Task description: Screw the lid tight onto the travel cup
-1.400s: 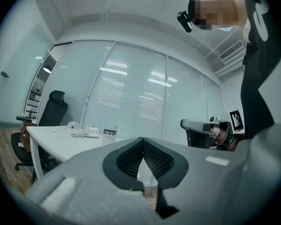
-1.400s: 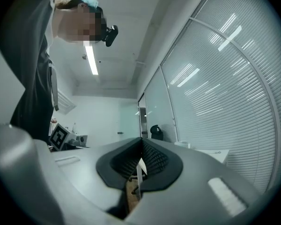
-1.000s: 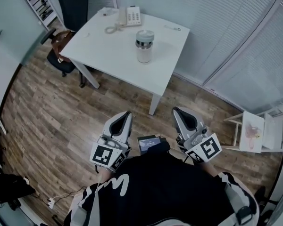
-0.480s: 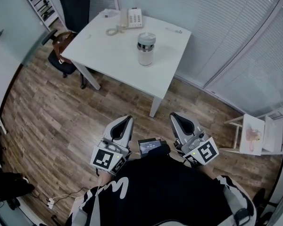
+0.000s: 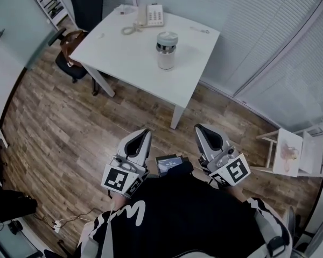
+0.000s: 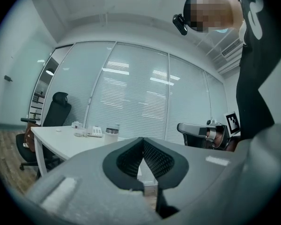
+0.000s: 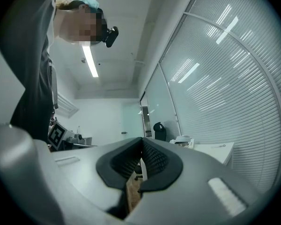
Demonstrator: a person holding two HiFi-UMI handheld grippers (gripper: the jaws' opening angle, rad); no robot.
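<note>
The travel cup (image 5: pixel 166 51), white with a grey lid resting on top, stands upright on the white table (image 5: pixel 129 58) far ahead of me. It shows small in the left gripper view as the cup (image 6: pixel 112 134). My left gripper (image 5: pixel 145 134) and right gripper (image 5: pixel 199 130) are held close to my body above the wooden floor, well short of the table. Both are shut, with nothing between their jaws. In the left gripper view the left gripper (image 6: pixel 143 142) has its pads together; the right gripper (image 7: pixel 142 143) looks the same in its own view.
A desk phone (image 5: pixel 151 16) sits at the table's far edge. A black office chair (image 5: pixel 86 4) stands behind the table, another chair (image 5: pixel 70 58) at its left. A small white side table (image 5: pixel 290 152) is at my right. Glass walls with blinds run along the right.
The view has shifted slightly; the table and cup sit a little higher in the frame. Both grippers stay shut near my body.
</note>
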